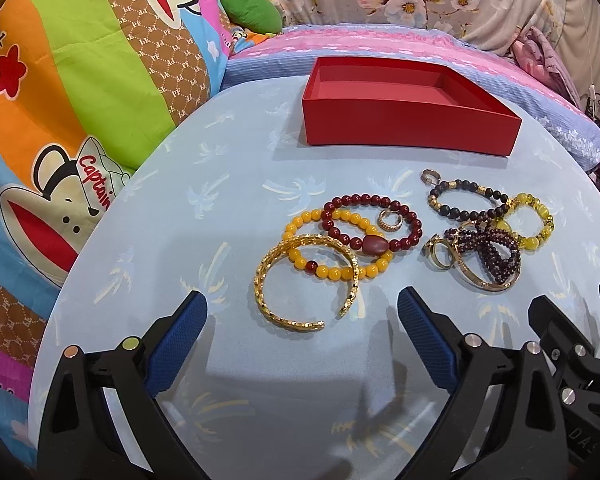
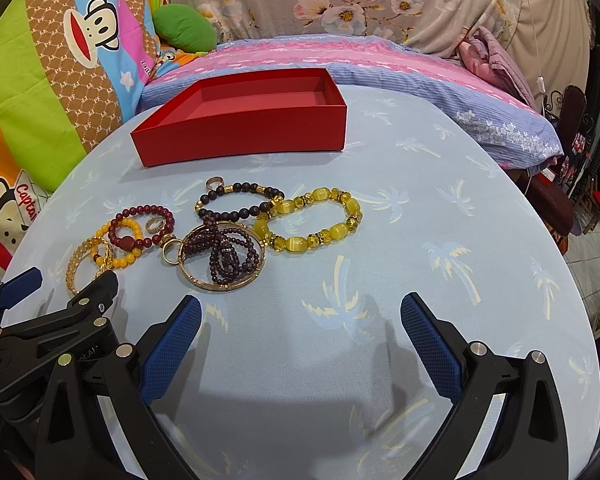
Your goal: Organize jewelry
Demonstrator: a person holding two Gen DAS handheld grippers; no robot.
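Note:
An empty red box (image 1: 404,120) stands at the far side of the round table, also in the right wrist view (image 2: 244,128). Jewelry lies in front of it: a gold bangle (image 1: 304,280), an orange bead bracelet (image 1: 332,270), a dark red bead bracelet (image 1: 374,220), a small gold ring (image 1: 389,222), a black bead bracelet (image 2: 236,202), a purple bead string on a gold hoop (image 2: 224,256) and a yellow bead bracelet (image 2: 312,220). My left gripper (image 1: 302,308) is open just short of the gold bangle. My right gripper (image 2: 300,312) is open, to the right of the hoop.
The table wears a light blue cloth with palm prints (image 2: 420,240). A cartoon-print quilt (image 1: 60,100) is at the left, a striped pink and blue bed (image 2: 380,64) behind. A green cushion (image 1: 248,6) lies at the back. Floor and furniture show at the right (image 2: 580,200).

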